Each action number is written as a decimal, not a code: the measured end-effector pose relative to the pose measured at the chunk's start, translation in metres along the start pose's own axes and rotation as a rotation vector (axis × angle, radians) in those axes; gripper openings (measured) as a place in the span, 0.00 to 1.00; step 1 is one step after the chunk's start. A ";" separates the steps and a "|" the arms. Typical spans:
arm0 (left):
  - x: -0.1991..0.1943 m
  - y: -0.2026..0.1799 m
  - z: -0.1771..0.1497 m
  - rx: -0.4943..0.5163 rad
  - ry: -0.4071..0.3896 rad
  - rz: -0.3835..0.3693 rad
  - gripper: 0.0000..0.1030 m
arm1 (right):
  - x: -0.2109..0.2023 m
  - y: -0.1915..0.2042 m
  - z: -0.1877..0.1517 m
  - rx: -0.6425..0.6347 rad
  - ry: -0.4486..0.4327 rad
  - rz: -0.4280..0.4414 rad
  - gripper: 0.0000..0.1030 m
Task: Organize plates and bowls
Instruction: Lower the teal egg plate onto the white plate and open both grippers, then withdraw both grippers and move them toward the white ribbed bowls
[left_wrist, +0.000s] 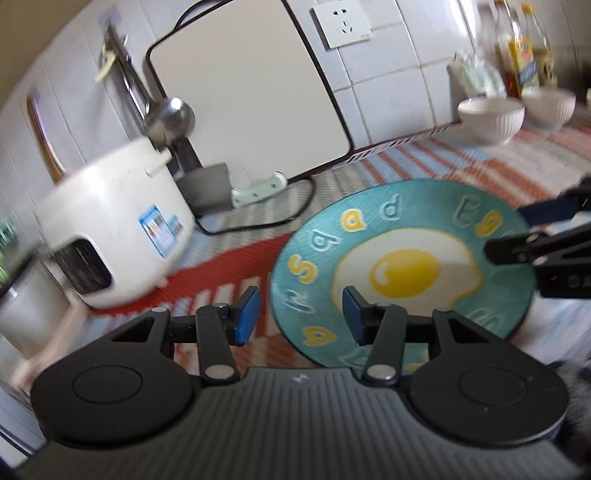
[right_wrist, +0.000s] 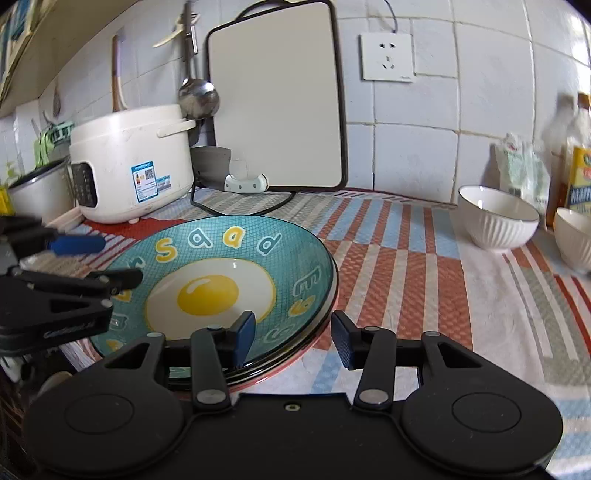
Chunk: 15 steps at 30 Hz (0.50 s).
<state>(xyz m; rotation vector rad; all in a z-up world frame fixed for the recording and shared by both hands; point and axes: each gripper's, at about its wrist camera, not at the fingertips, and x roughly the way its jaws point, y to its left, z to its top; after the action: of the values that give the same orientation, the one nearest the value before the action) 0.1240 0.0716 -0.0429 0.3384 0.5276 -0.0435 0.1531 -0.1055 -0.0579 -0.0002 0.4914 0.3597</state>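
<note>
Right gripper (right_wrist: 291, 338) jaws apart astride teal egg plate (right_wrist: 221, 280) rim; left gripper (left_wrist: 301, 314) likewise gaping. Plate on striped cloth (right_wrist: 399, 258), tiled wall (right_wrist: 413, 147) behind. Letters "s a a p E" legible. White bowls (right_wrist: 496, 221) near right.

- A home kitchen is shown.
- A white rice cooker (right_wrist: 133, 166) is stood on the desk (right_wrist: 406, 258), which is covered by a striped and checked cloth in red, blue and grey.
- A cutting board (right_wrist: 275, 96) is leaned against the white tiled wall (right_wrist: 491, 92), and a wall socket (right_wrist: 387, 57) is fitted beside it.
- A steel ladle (right_wrist: 197, 94) is hung on the wall above the cooker.
- Bottles (left_wrist: 524, 48) and packets are kept at the far right end of the desk.
- Tableware is set out: a teal plate (right_wrist: 221, 258) printed with a fried egg, and two white ribbed bowls (right_wrist: 496, 221).
</note>
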 end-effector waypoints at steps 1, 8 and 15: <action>-0.002 0.003 0.000 -0.035 0.002 -0.029 0.48 | -0.002 -0.001 0.001 0.005 0.001 0.004 0.50; -0.026 0.014 0.000 -0.162 -0.016 -0.155 0.60 | -0.027 -0.003 0.005 0.010 -0.003 0.028 0.61; -0.051 0.020 0.000 -0.199 -0.038 -0.230 0.74 | -0.052 -0.003 0.005 0.049 0.001 0.081 0.68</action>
<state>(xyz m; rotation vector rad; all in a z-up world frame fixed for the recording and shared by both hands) 0.0827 0.0884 -0.0116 0.0808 0.5263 -0.2180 0.1134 -0.1258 -0.0295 0.0674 0.5016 0.4266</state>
